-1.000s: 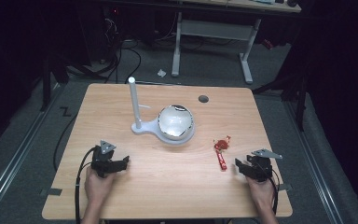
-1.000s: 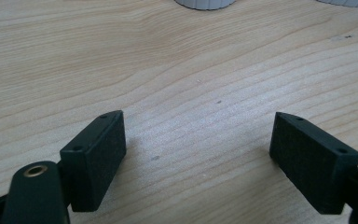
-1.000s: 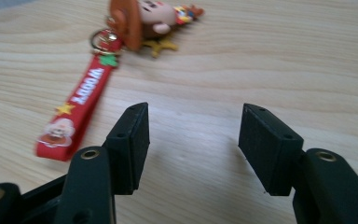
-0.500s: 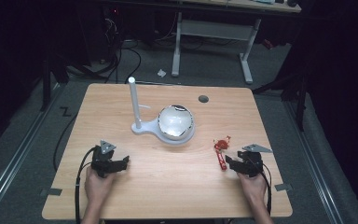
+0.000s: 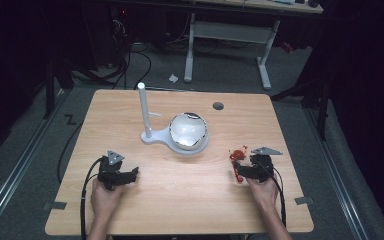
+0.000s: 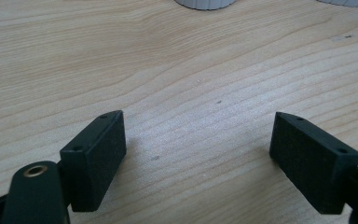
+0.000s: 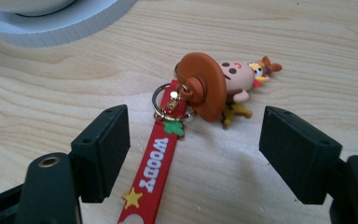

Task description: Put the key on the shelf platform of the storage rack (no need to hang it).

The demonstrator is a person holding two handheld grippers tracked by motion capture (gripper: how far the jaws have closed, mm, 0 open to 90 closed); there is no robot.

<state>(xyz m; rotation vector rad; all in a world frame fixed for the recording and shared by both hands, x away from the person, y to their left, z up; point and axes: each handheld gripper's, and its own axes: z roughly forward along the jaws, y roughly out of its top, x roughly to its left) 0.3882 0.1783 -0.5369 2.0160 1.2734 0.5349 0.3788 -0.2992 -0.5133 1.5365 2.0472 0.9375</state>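
Left gripper (image 5: 116,173) rests at about 8 o'clock on the wooden table (image 5: 190,210), held from below by the person's left hand (image 5: 105,197). In the left gripper view its jaws stand spread wide, released, with only bare wood grain between them.

White stand (image 5: 177,135) sits at roughly 12 o'clock from table centre: an upright white post (image 5: 143,107) at its left end, and to the right a round base carrying a shiny domed bowl (image 5: 187,127). A small dark round hole (image 5: 218,106) lies at 1 o'clock, near the far edge.

Right gripper (image 5: 252,170) sits at about 4 o'clock, held by the right hand (image 5: 264,190). Jaws parted, released, clasping nothing. Woody keychain (image 7: 205,88) lies flat on the table just ahead of them: figure with brown hat at the far end, metal ring, then red strap (image 7: 154,172) lettered "WOODY" running back between the jaws, nearer the left one. Whether the strap touches that jaw cannot be told. In the high view the keychain (image 5: 237,155) shows red, at the gripper's 10 o'clock.
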